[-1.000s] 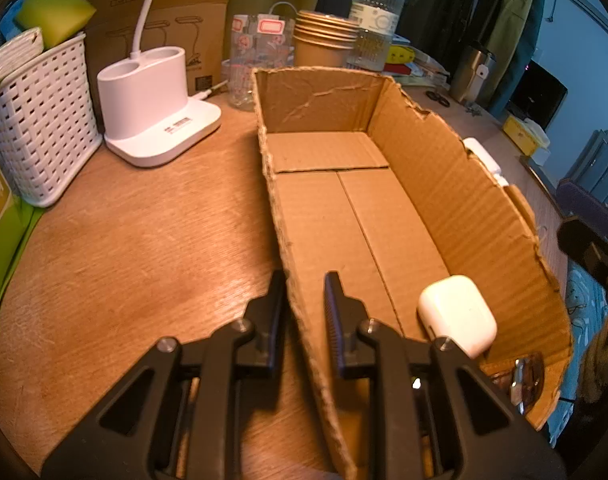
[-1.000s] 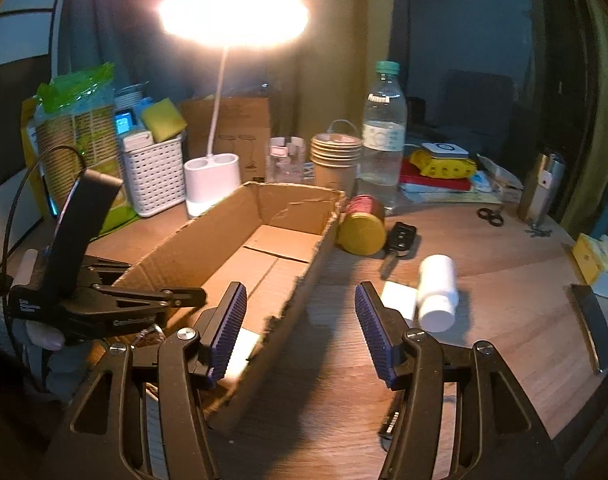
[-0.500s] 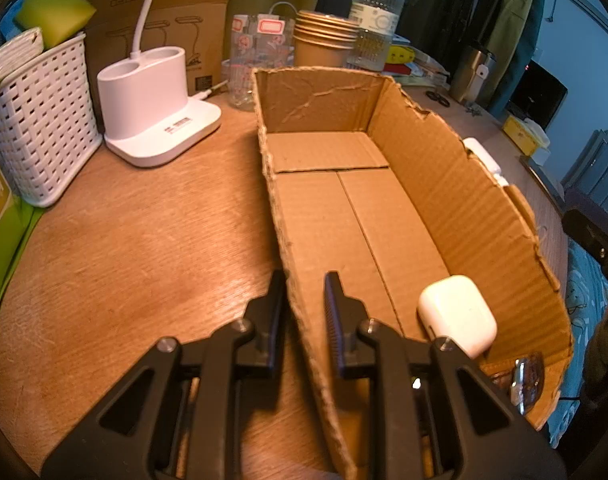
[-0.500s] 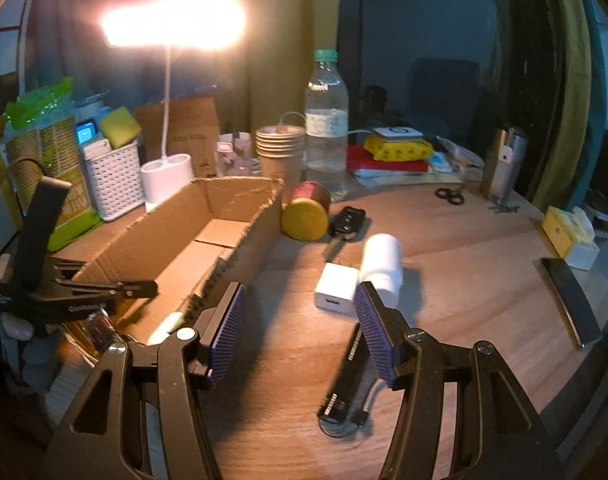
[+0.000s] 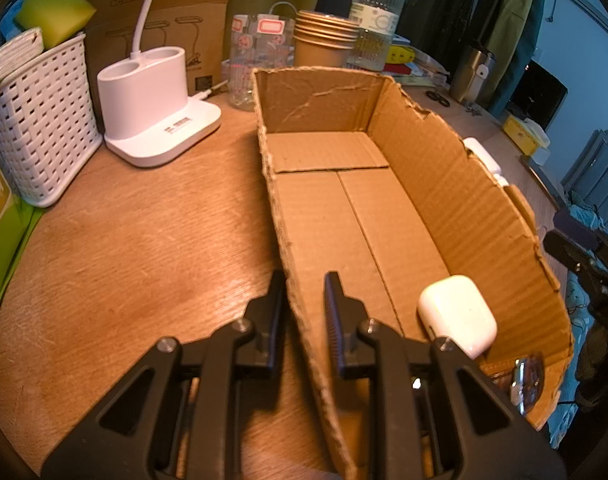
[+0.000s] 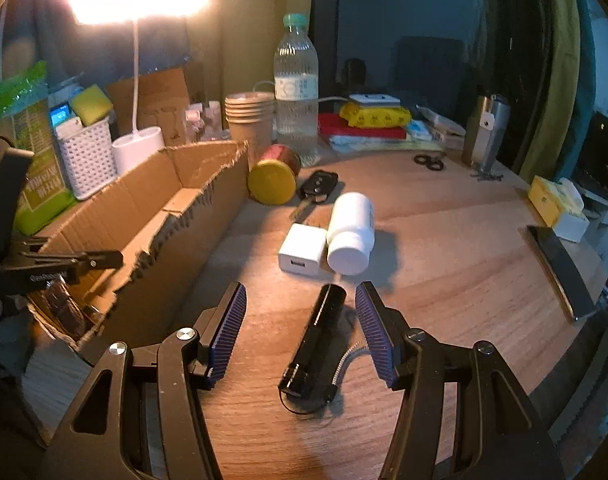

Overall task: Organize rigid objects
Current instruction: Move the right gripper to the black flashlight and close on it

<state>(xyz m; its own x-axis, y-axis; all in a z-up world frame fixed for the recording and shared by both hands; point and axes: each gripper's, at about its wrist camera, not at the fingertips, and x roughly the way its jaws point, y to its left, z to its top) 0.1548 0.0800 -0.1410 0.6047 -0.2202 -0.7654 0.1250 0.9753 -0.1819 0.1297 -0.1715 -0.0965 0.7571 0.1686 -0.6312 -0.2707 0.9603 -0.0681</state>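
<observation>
Progress looks early, judging by how little lies in the cardboard box [image 5: 384, 216]. At its near end sit a white earbud case [image 5: 458, 320] and a shiny metal item [image 5: 524, 376] in the near right corner that I cannot identify; most of the box floor is bare.

Outside, on the wooden table [image 6: 444, 240] to the right of the box, several rigid things wait: a black flashlight [image 6: 318, 344], a white charger cube [image 6: 302, 250] touching a white pill bottle [image 6: 350, 234] on its side, a car key [image 6: 318, 186], and a yellow-lidded can [image 6: 272, 180] just beside the box's far right wall.

The left gripper [image 5: 302, 312] is narrowed onto the box's left wall, pinching the cardboard edge, probably to steady it. The right gripper [image 6: 300, 328] stands about half open and empty, low over the table, with the flashlight lying between its fingers but untouched. That flashlight seems the next item to go in.
</observation>
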